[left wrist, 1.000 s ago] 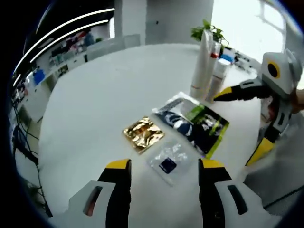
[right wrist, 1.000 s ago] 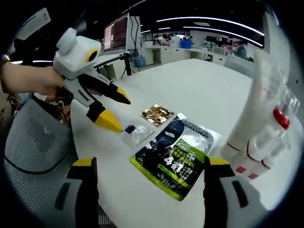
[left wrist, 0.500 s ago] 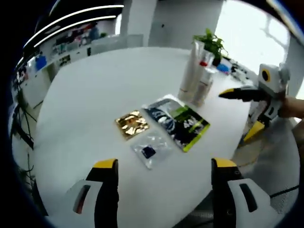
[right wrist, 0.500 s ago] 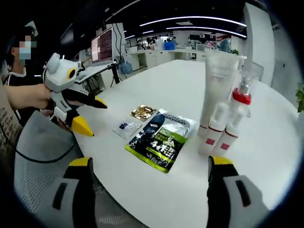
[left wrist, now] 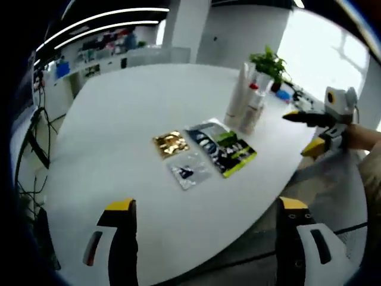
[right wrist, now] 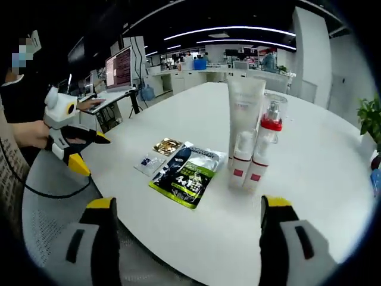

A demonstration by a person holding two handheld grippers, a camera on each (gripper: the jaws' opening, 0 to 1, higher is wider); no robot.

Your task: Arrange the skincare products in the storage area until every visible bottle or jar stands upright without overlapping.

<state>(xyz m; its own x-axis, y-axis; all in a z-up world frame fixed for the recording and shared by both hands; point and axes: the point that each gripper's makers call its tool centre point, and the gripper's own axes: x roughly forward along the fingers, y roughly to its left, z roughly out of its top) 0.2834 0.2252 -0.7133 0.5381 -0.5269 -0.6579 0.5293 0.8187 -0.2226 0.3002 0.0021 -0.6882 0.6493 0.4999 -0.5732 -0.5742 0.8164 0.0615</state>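
Tall tube (right wrist: 244, 119) partly hides pump bottle (right wrist: 267, 128).

1. Pump bottle (right wrist: 265, 143): its lower half stands behind two small bottles (right wrist: 241, 159), which cover it in the right gripper view.
2. Tall tube (right wrist: 244, 113): its base is hidden by the same small bottles.
3. Bottle group (left wrist: 245, 102) in the left gripper view: too small and blurred to separate one item from another.
4. Dark pouch (right wrist: 185, 173): its printed lettering is too small to read.
5. Clear sachet (left wrist: 187, 171), beside the pouch: the contents cannot be made out beyond a dark patch.
6. Potted plant (right wrist: 369, 122): cut off by the picture edge.
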